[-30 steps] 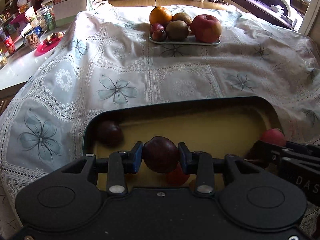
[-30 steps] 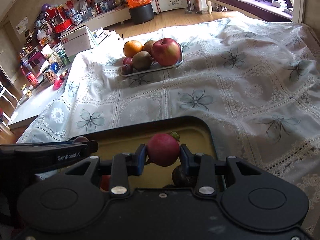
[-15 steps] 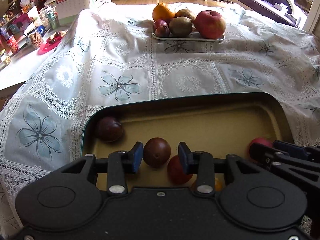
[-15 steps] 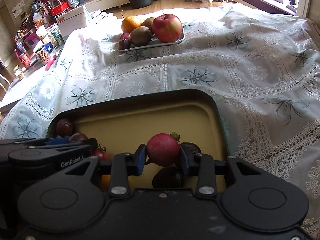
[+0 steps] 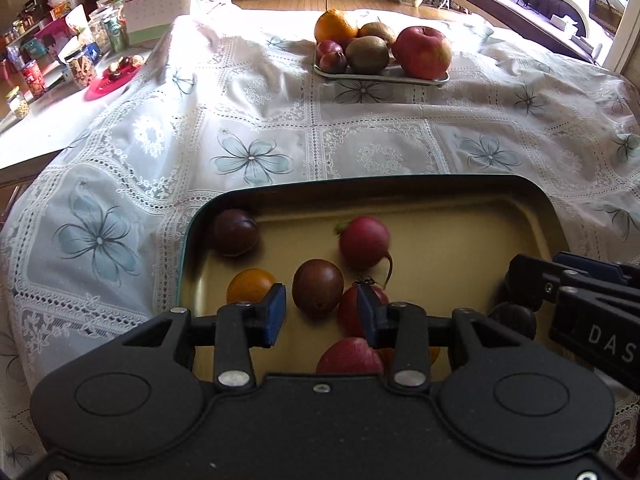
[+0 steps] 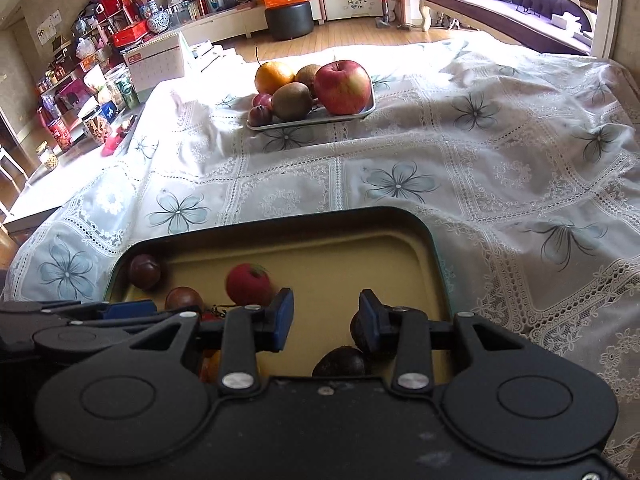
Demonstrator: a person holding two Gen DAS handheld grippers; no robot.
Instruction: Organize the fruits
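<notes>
A dark-rimmed yellow tray (image 5: 460, 216) (image 6: 352, 240) lies on the near part of the table and holds several small fruits. My left gripper (image 5: 321, 312) is open above it; a dark brown plum (image 5: 317, 287) lies in the tray between and beyond its fingers. A red radish (image 5: 364, 241) (image 6: 249, 283) lies loose in the tray. My right gripper (image 6: 325, 319) is open and empty over the tray's right part, with dark fruits (image 6: 340, 361) below it. Another plum (image 5: 234, 232) sits in the tray's far left corner.
A white plate (image 5: 380, 76) (image 6: 312, 120) at the far side carries an apple (image 5: 422, 52), an orange (image 5: 335, 26), kiwis and small plums. A lace flowered tablecloth (image 5: 248, 128) covers the table. A side counter with jars and a red dish (image 5: 112, 80) stands to the left.
Both grippers let go: the left released the dark plum and the right released the red radish, which now lie in the tray. Both grippers have risen and pulled back a little.
</notes>
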